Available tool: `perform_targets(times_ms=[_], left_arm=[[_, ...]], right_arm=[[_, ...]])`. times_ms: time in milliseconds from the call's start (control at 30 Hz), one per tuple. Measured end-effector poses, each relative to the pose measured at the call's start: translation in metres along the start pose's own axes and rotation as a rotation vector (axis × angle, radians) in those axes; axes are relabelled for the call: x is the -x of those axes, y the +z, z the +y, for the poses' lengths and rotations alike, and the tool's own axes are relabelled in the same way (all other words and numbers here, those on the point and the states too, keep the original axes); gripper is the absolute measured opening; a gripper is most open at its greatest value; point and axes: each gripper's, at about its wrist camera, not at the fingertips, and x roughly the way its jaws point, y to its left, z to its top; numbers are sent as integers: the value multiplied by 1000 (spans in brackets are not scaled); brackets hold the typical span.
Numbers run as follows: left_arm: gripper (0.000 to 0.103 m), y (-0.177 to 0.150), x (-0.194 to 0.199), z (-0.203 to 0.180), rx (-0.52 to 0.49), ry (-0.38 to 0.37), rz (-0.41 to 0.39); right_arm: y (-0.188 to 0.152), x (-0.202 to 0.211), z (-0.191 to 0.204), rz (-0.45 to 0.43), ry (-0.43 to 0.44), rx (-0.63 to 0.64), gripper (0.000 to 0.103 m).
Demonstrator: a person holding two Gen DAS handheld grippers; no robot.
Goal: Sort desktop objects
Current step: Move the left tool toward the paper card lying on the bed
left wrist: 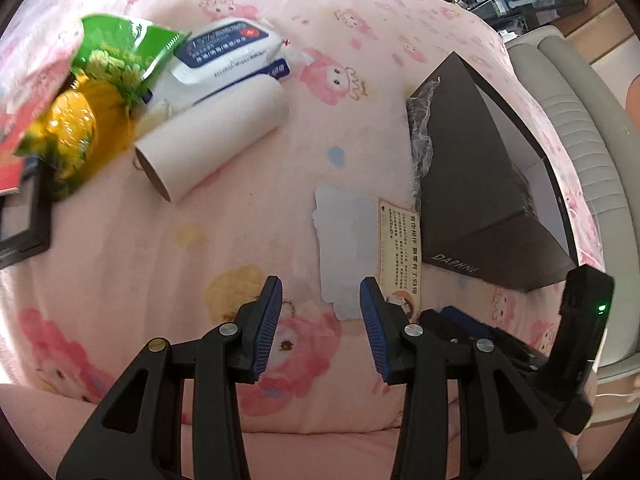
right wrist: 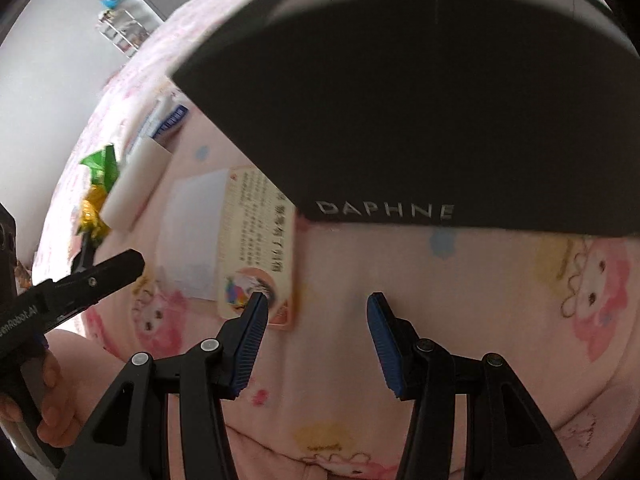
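Observation:
A dark DAPHNE box [left wrist: 476,184] [right wrist: 400,112] stands open on the pink cartoon cloth [left wrist: 248,240]. A beige printed card [left wrist: 400,256] [right wrist: 256,240] and a pale sheet [left wrist: 344,248] [right wrist: 192,232] lie left of the box. My left gripper [left wrist: 320,320] is open and empty, just short of the sheet. My right gripper [right wrist: 314,332] is open and empty, low over the cloth in front of the box, with its left fingertip over the card. A white roll [left wrist: 212,136], a wet-wipes pack [left wrist: 224,56] and a green-yellow snack bag [left wrist: 92,92] lie at the far left.
A black frame [left wrist: 24,216] sits at the left edge. The right gripper's body [left wrist: 560,352] shows at the lower right of the left wrist view; the left gripper's body [right wrist: 72,288] shows at the left of the right wrist view. A grey-white chair [left wrist: 580,128] stands beyond the table.

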Motion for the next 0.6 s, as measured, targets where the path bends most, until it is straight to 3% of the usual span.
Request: perform_targets(times_ms=[200, 267, 333, 400, 500, 567, 600], left_arm=[[43, -1, -20, 1, 18, 59, 87], [41, -2, -21, 1, 26, 47, 97], [39, -4, -19, -2, 12, 22, 104], [36, -8, -15, -7, -8, -5, 100], [33, -15, -4, -11, -22, -50, 70], [20, -17, 2, -13, -28, -67, 51], [8, -18, 5, -14, -37, -63, 42]], right_arm=[[-3, -7, 4, 4, 23, 25, 48], [-6, -5, 4, 4, 57, 31, 45], [-8, 0, 6, 3, 107, 36, 30], [-12, 6, 10, -5, 166, 49, 27], [-19, 17, 17, -34, 149, 95, 27], [-24, 22, 15, -44, 137, 88, 27], [-25, 24, 12, -48, 129, 78, 27]])
